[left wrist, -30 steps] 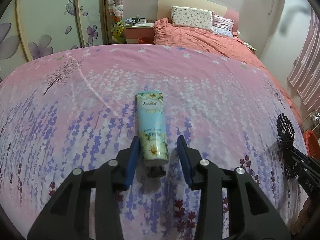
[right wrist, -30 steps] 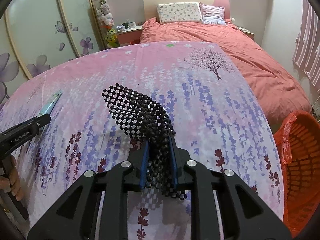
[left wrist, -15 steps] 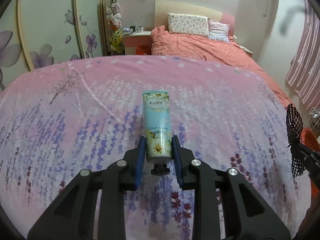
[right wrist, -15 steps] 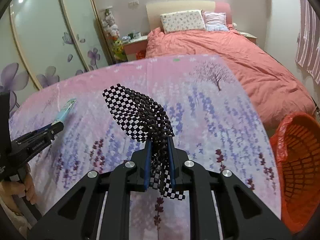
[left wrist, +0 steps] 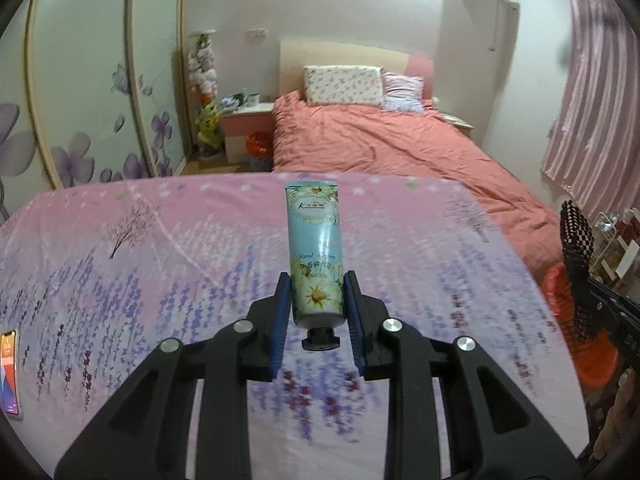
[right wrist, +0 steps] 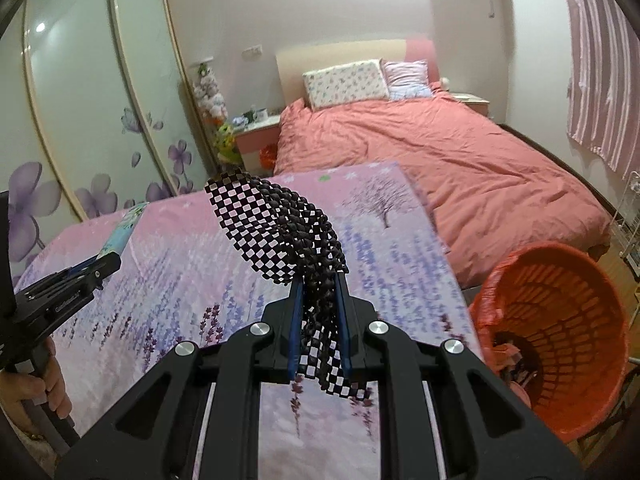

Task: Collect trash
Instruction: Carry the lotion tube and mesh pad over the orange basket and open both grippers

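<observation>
The left tongs [left wrist: 316, 312], open a second ago, now clamp the hand-cream tube [left wrist: 316, 256] lifted off the bench [left wrist: 120, 280]; the right tongs [right wrist: 319, 320] carry checkered mesh [right wrist: 280, 232] near the orange basket [right wrist: 560, 320].

Home bedroom: made bed [right wrist: 432, 148] with pillows [right wrist: 344, 82], nightstand [left wrist: 246, 124], floral sliding wardrobe [right wrist: 92, 120], pink curtain [left wrist: 596, 120].

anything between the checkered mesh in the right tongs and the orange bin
Nothing visible. The right tongs grip the black-and-white checkered mesh sheet above the pink floral-print bedspread. The open-topped orange plastic basket stands just to the right past the bedspread's edge, with only open air between.
</observation>
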